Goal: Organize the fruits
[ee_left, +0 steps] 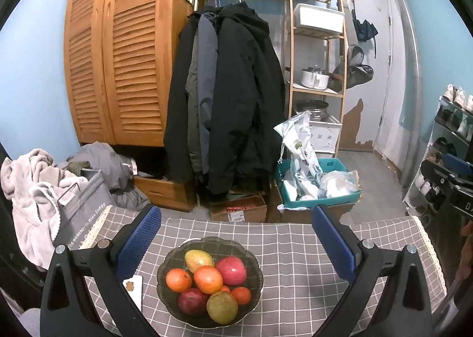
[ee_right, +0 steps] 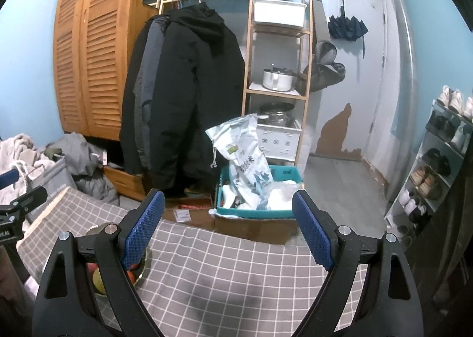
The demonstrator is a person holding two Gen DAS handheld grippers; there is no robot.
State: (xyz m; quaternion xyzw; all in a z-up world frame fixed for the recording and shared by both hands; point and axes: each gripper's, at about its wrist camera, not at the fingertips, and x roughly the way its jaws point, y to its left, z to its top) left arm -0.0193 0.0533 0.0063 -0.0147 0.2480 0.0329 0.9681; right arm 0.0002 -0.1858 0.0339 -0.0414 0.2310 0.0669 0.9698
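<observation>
A dark glass bowl [ee_left: 254,266] sits on the grey checked tablecloth [ee_left: 295,248] and holds several fruits: a yellow-red mango [ee_left: 198,259], a red apple [ee_left: 231,270], oranges [ee_left: 208,279] and a greenish pear [ee_left: 222,306]. My left gripper [ee_left: 236,244] hovers just behind and above the bowl, open, with nothing between its blue pads. In the right wrist view my right gripper [ee_right: 229,229] stands open over bare cloth [ee_right: 221,263]. The bowl [ee_right: 142,273] peeks out at lower left, mostly hidden behind that gripper's left finger.
A small white card [ee_left: 134,288] lies left of the bowl. Beyond the table's far edge stand a teal crate [ee_left: 340,199] with bags, cardboard boxes [ee_left: 239,208], hanging coats [ee_left: 227,94] and a grey laundry basket [ee_left: 85,207]. A shoe rack [ee_right: 437,165] stands on the right.
</observation>
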